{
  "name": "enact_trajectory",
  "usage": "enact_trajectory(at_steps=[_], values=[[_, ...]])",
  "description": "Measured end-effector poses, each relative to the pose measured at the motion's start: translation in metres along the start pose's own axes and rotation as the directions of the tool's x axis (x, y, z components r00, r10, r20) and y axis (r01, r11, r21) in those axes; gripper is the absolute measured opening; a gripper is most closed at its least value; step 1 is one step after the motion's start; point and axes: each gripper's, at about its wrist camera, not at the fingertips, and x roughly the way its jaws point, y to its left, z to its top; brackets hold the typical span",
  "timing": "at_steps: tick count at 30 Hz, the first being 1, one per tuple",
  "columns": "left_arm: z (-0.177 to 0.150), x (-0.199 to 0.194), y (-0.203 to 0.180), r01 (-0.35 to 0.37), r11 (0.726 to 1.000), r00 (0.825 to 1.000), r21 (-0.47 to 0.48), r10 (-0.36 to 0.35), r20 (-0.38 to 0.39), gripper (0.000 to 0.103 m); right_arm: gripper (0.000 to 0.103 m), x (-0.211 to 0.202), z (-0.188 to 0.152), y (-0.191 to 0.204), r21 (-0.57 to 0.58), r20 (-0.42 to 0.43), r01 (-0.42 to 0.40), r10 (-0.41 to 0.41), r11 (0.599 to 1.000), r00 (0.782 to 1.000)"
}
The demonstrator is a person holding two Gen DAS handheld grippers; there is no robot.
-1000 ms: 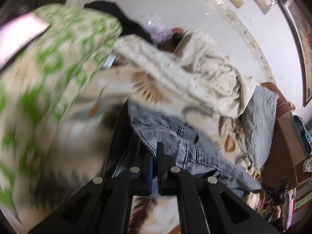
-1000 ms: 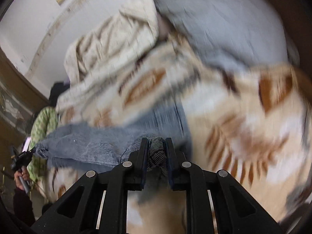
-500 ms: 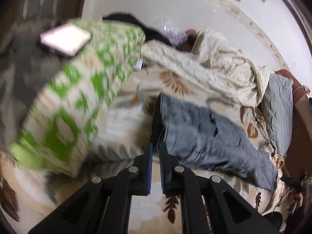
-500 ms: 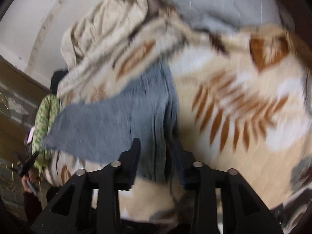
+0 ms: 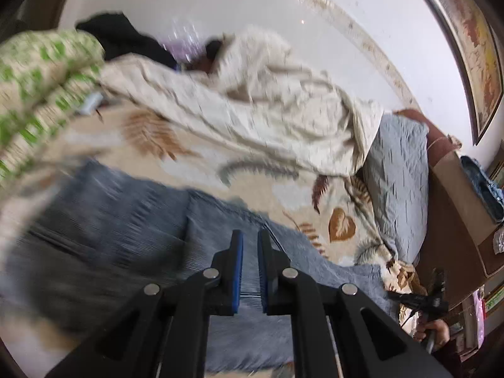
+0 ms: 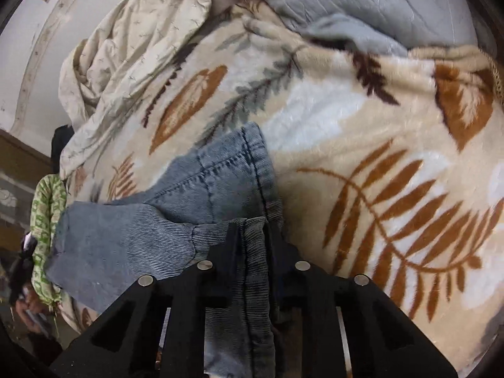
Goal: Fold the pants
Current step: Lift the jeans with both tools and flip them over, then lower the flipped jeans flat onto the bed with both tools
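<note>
Grey-blue corduroy pants lie spread on a leaf-patterned blanket. My left gripper hovers over the middle of the pants. Its blue pads stand nearly together, and only the cloth below shows through the narrow gap. In the right wrist view the pants' leg end is folded over, hem uppermost. My right gripper is closing its jaws, and the pads press on a ridge of the pants' fabric that runs back between the fingers.
A crumpled cream sheet lies along the far wall. A grey quilted pillow is at the right and a green-patterned pillow at the left. A hand with a black tool shows at the bed's lower right edge.
My left gripper let go of the waist cloth and swung right, over the middle of the pants. My right gripper opened, sank, and closed again on a fold of the leg end.
</note>
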Motion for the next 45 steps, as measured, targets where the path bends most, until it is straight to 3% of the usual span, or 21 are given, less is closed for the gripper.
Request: enact_trajectory(at_steps=[4,9,11,13,15,16,18,20,22,27,30,33,35,40,43,45], values=[[-0.027,0.035,0.0,-0.026,1.0,0.997,0.015,0.027,-0.073,0.011,0.014,-0.022,0.016,0.012,-0.054,0.078,0.013,-0.009,0.998,0.997],[-0.035,0.035,-0.003,-0.065,0.995,0.998,0.075,0.066,-0.015,0.011,0.014,-0.05,0.051,0.044,-0.126,0.231,0.017,0.013,0.992,0.973],[-0.035,0.03,-0.006,-0.068,0.993,0.998,0.094,0.066,0.025,0.023,0.014,-0.052,0.061,0.052,-0.144,0.306,0.038,0.008,0.989,0.952],[-0.038,0.034,-0.01,-0.082,0.989,0.996,0.126,0.079,0.027,0.027,0.014,-0.034,0.068,0.05,-0.147,0.333,0.102,-0.048,0.984,0.942],[-0.043,0.04,-0.012,-0.092,0.985,0.996,0.149,0.093,-0.001,0.027,0.014,-0.001,0.072,0.035,-0.129,0.261,0.13,-0.093,0.983,0.961],[-0.045,0.043,-0.013,-0.105,0.981,0.994,0.163,0.108,-0.012,0.027,0.014,0.022,0.071,0.021,-0.108,0.173,0.136,-0.117,0.985,0.978],[-0.048,0.047,-0.013,-0.128,0.973,0.99,0.191,0.136,-0.029,0.027,0.015,0.041,0.059,-0.001,-0.029,0.071,0.122,-0.12,0.992,0.99],[-0.048,0.048,-0.013,-0.133,0.972,0.99,0.196,0.141,-0.03,0.027,0.019,0.029,0.048,-0.012,0.023,0.092,0.072,-0.074,0.997,0.993],[-0.047,0.048,-0.012,-0.13,0.974,0.99,0.184,0.137,-0.028,0.027,0.034,0.008,0.036,-0.016,0.057,0.111,0.062,-0.069,0.996,0.991],[-0.047,0.043,-0.012,-0.142,0.974,0.989,0.177,0.149,-0.022,0.027,0.036,-0.03,-0.002,-0.001,-0.013,0.169,0.04,-0.037,0.999,0.985],[-0.05,0.042,-0.009,-0.149,0.973,0.987,0.176,0.156,-0.031,0.027,0.036,-0.029,-0.017,0.018,-0.076,0.161,0.025,-0.012,0.997,0.987],[-0.055,0.039,-0.006,-0.161,0.966,0.984,0.2,0.173,-0.043,0.027,0.033,-0.011,-0.027,0.031,-0.149,0.114,0.07,-0.053,0.986,0.992],[-0.061,0.038,-0.003,-0.173,0.959,0.98,0.225,0.191,-0.058,0.027,0.033,0.004,-0.04,0.035,-0.171,0.049,0.132,-0.126,0.976,0.991],[-0.075,0.027,0.011,-0.167,0.949,0.973,0.269,0.202,-0.109,0.027,0.034,0.008,-0.069,0.055,-0.293,0.068,0.269,-0.261,0.917,0.963],[-0.078,0.019,0.015,-0.136,0.951,0.979,0.278,0.172,-0.111,0.027,0.036,0.008,-0.065,0.062,-0.319,0.055,0.305,-0.303,0.898,0.951],[-0.073,0.01,0.016,-0.127,0.958,0.984,0.256,0.154,-0.089,0.027,0.036,0.003,-0.058,0.07,-0.294,0.045,0.262,-0.26,0.919,0.965]])
